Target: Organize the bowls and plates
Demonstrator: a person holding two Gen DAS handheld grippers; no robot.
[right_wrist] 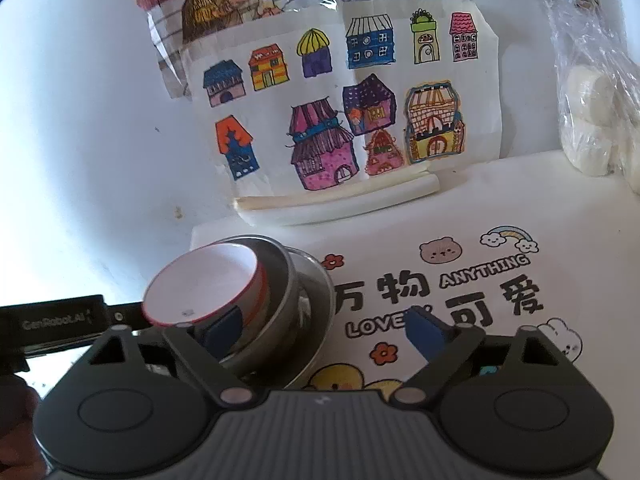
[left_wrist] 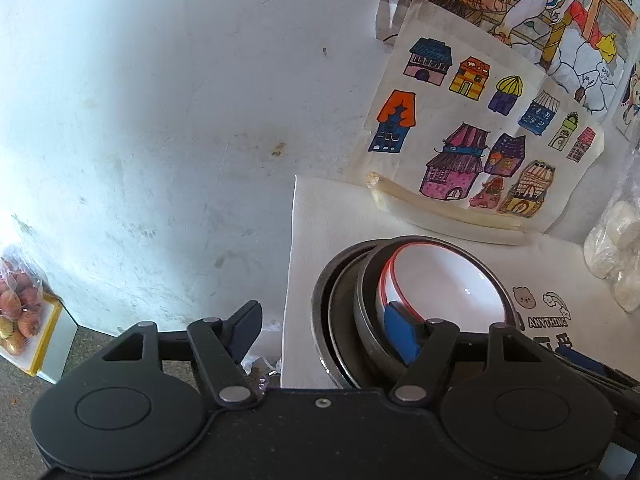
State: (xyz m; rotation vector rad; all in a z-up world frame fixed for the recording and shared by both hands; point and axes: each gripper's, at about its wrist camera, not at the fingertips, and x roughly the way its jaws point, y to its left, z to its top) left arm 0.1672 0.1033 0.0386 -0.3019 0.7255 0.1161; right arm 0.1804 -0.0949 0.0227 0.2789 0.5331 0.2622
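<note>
Left gripper [left_wrist: 324,330]: jaws apart, nothing pinched; its right blue pad [left_wrist: 402,334] sits inside the rim of the white bowl [left_wrist: 448,280] at 5 o'clock of the frame centre, whether touching cannot be told; the left finger hangs off the table edge over the floor

Right gripper [right_wrist: 326,330]: jaws spread wide, empty; its left pad [right_wrist: 224,330] lies close beside the stack's outer wall at 7 o'clock, its right pad [right_wrist: 426,336] over the printed table cover [right_wrist: 540,208] at 5 o'clock

White bowl, red-rimmed: tilted, nested on top of a steel bowl [right_wrist: 280,308], which stands in a steel plate [right_wrist: 320,280]; the stack sits at the near left corner of the table

Table cover: white, printed with bears, a rainbow, flowers and the words ANYTHING and LOVE

Rolled white sheet [right_wrist: 340,200]: lies along the wall at 12 o'clock of the stack

House drawing [right_wrist: 340,108]: coloured, propped on the wall above the roll

Bag of white buns [right_wrist: 596,128]: clear plastic, at 2 o'clock

Bag of fruit [left_wrist: 18,316]: on a box on the floor, at 9 o'clock in the left view
</note>
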